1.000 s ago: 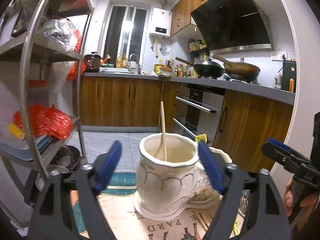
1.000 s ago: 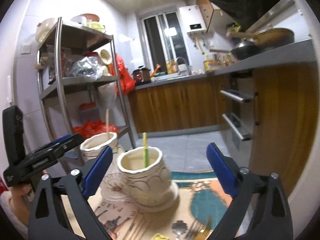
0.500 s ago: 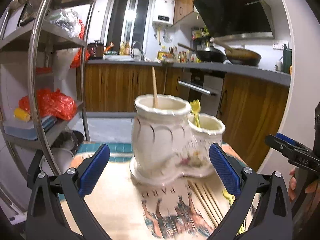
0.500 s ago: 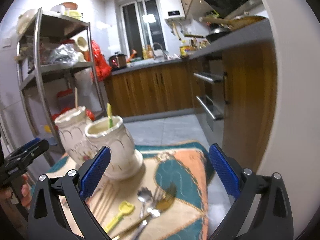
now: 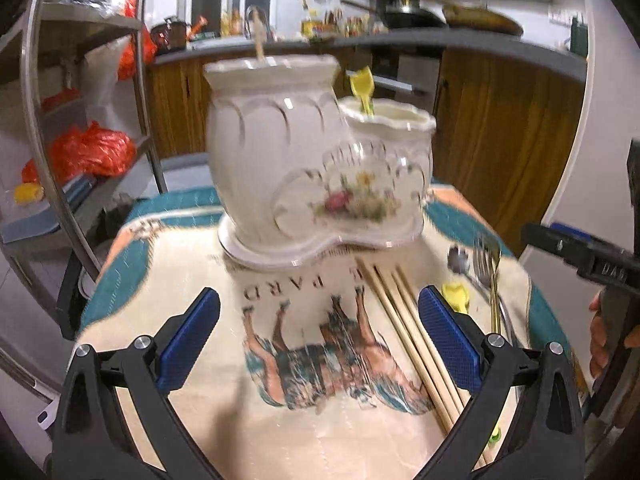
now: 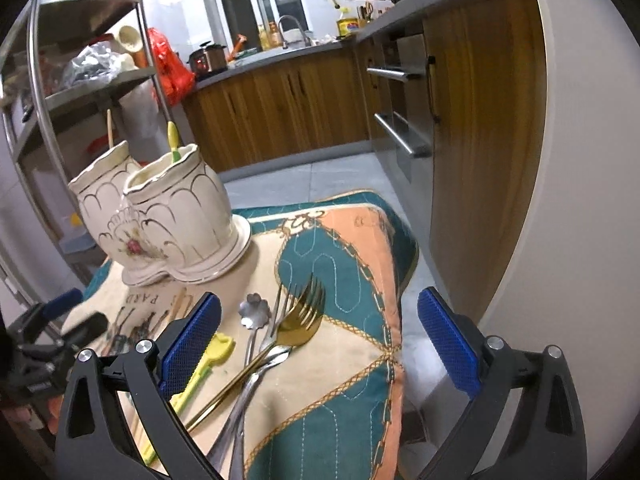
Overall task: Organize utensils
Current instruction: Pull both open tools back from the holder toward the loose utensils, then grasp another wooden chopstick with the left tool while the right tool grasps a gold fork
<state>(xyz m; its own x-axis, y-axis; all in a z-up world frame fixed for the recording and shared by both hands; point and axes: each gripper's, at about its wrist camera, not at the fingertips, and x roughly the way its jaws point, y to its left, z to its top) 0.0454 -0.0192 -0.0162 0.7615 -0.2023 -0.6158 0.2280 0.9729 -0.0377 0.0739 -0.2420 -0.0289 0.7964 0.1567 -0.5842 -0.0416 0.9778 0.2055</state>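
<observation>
A white ceramic two-pot utensil holder (image 5: 304,168) stands at the far side of a patterned cloth (image 5: 192,360); it also shows in the right wrist view (image 6: 168,216). The taller pot holds a wooden stick (image 5: 259,42), the lower pot a yellow utensil (image 5: 362,88). Wooden chopsticks (image 5: 404,328) lie on the cloth. A gold fork (image 6: 296,326), a silver fork, a flower-bowl spoon (image 6: 253,312) and a yellow plastic fork (image 6: 200,372) lie to the right. My left gripper (image 5: 318,338) is open above the cloth. My right gripper (image 6: 318,344) is open above the forks.
A steel shelf rack (image 5: 52,128) with red bags stands to the left. Wooden cabinets (image 6: 288,108) and an oven front (image 6: 400,112) run along the right and back. The cloth's right edge (image 6: 394,320) drops off to the tiled floor.
Both grippers have drawn back and tilted down from the holder. The cloth and the loose utensils now fill the lower views. Both stay open.
</observation>
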